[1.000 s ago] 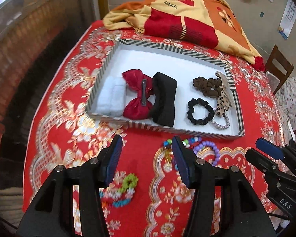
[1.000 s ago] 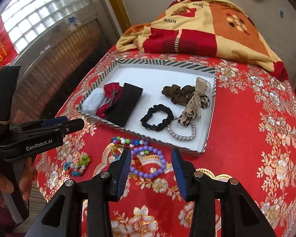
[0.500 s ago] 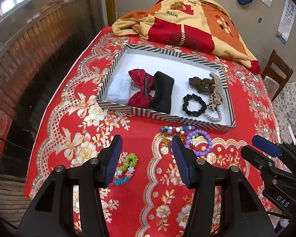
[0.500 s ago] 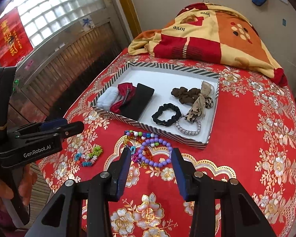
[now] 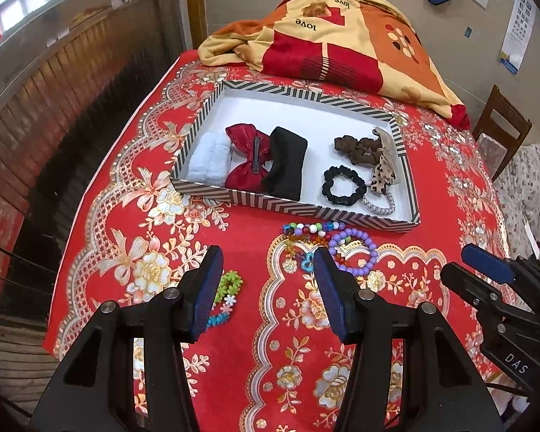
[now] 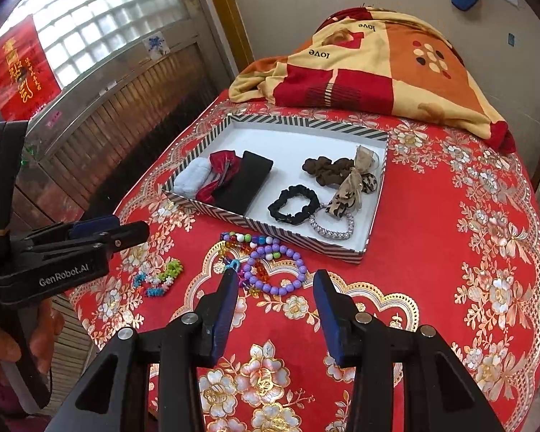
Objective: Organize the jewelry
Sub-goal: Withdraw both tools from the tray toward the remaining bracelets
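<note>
- Left gripper (image 5: 266,277): jaws apart, holding nothing, hovering above the red floral tablecloth (image 5: 432,194), well short of the tray.
- Right gripper (image 6: 275,300): jaws likewise apart and empty, poised just behind the purple bead bracelet (image 6: 275,270).
- Striped tray (image 5: 291,207): already carrying a white cloth band (image 5: 208,160), a red bow clip (image 5: 250,160) and a black band (image 5: 286,167) on its left side; a brown scrunchie (image 5: 354,147), a black scrunchie (image 5: 342,185), a leopard-print bow (image 5: 383,171) and a rhinestone bracelet (image 5: 379,207) on its right.
- Still outside the tray, on the cloth: the purple bead bracelet, touching a tangle of multicoloured bead strands (image 6: 250,241) just beside the tray's near wall, and a small flower-bead bracelet (image 5: 225,297) lying apart, near the left gripper's left finger.
- Likely step in hand: picking up the loose bead pieces, one for each gripper.
- For the purple bracelet: best to lower the right gripper straight down with one finger inside the loop and one outside, closing on a single run of beads rather than the whole ring.
- Worth watching: the strands overlap, so a lift probably drags neighbours along; slow rise, then a pause to see what hangs.
- For the flower-bead bracelet: small and flat against the cloth, so a low pinch, taking care not to catch the fabric.
- Placement: plenty of bare white floor at the tray's far half; better to clear the near wall fully before releasing.
- Beads roll and slip; a firm, centred close seems wiser than a tip-only nip.
</note>
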The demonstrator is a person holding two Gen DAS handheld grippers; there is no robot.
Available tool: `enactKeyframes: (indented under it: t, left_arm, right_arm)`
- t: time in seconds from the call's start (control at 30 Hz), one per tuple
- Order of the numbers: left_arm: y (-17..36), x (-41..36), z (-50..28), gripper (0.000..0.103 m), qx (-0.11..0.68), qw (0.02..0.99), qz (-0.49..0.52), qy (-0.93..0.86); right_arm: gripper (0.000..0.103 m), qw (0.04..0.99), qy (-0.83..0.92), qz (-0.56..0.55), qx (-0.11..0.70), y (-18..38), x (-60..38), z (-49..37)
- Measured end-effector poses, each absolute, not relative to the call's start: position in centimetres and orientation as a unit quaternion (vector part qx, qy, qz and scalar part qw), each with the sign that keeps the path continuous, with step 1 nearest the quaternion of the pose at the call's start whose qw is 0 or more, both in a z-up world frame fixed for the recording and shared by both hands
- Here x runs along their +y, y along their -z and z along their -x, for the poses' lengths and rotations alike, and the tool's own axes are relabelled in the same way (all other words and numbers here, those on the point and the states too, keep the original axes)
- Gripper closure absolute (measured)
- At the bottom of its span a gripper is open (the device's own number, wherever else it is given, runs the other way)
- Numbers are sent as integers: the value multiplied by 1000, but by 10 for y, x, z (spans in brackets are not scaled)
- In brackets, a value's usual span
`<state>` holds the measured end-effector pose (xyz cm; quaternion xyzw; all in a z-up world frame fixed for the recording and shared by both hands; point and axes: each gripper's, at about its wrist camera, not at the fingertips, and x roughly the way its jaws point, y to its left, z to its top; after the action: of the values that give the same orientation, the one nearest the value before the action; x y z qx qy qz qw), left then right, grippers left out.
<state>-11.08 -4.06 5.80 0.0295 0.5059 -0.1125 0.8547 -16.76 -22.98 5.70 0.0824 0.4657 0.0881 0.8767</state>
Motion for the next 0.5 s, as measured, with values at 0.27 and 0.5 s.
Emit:
enactKeyframes:
  t: [0.27,0.5]
  left_arm:
    - [-53,-8,105,51,528,844,18,89]
    - [-45,27,102,51,541,838,50,58]
  right_arm:
    - [61,858,-86,-83,500,-27,-235,165]
    - [61,849,-88,-73,516,-7,-234,155]
